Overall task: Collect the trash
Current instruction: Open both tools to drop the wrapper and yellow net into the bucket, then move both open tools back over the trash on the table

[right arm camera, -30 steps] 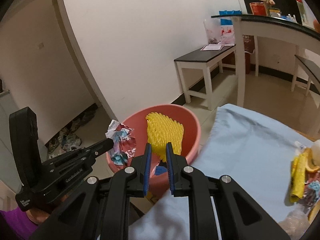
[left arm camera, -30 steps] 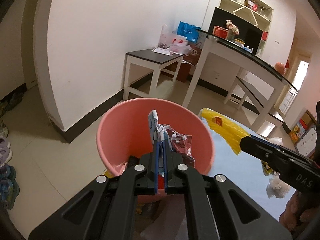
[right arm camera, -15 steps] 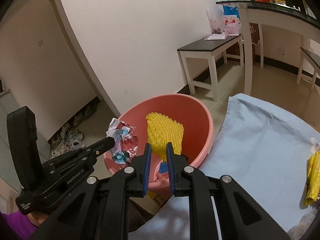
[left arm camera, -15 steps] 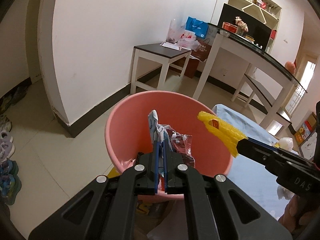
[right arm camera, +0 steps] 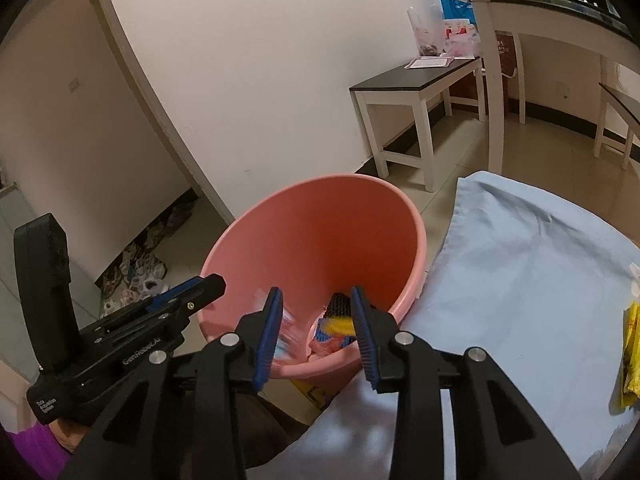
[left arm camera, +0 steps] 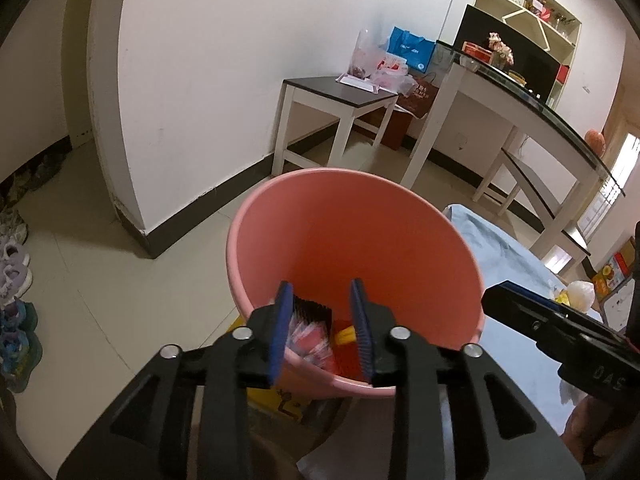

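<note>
A low white-legged side table with a dark top (left arm camera: 340, 96) is standing against the white wall (left arm camera: 224, 60), and a flat white card (right arm camera: 428, 63) is lying on it. Behind that table, a blue shopping bag (left arm camera: 412, 48) and clear plastic bags (left arm camera: 366, 58) are sitting together. A tall white counter with a black glossy top (left arm camera: 520, 108) is running off to the right, carrying a small bunch of pale flowers (left arm camera: 500, 44). Open cream shelves (left arm camera: 532, 4) are hanging above. Pairs of shoes (left arm camera: 14, 264) are lining the beige tiled floor (left arm camera: 100, 300) at the left edge.
</note>
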Available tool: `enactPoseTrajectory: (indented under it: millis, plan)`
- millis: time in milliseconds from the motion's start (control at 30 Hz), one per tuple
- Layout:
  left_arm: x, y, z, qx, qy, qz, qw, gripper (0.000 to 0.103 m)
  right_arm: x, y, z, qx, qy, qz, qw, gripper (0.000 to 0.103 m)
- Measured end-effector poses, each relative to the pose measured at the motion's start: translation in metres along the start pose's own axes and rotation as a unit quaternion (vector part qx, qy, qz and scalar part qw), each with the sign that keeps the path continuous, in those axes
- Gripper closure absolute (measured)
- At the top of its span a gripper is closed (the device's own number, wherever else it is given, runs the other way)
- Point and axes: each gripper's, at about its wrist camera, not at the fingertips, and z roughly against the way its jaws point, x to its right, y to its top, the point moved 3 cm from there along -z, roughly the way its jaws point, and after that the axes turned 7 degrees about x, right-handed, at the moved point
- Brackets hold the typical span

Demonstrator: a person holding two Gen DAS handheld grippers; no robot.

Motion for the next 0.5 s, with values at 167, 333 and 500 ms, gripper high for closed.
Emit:
enactPoseTrajectory:
  millis: [167, 333, 500]
  plan:
    - [0.002, 0.000, 0.005, 0.001, -0.003, -0.003, 1.0000, 0.072, 0.001, -0.002, 0.007, 0.005, -0.004, -0.001, 1.000, 0.065]
    - [0.008, -0.002, 0.009, -0.001, -0.008, -0.006, 0.9999, 0.072, 0.005, -0.004, 0.019, 0.014, -0.010, -0.003, 1.000, 0.061]
    - [0.017, -0.004, 0.015, -0.002, -0.015, -0.012, 0.9998, 0.072, 0.009, -0.006, 0.038, 0.027, -0.019, -0.011, 0.999, 0.056]
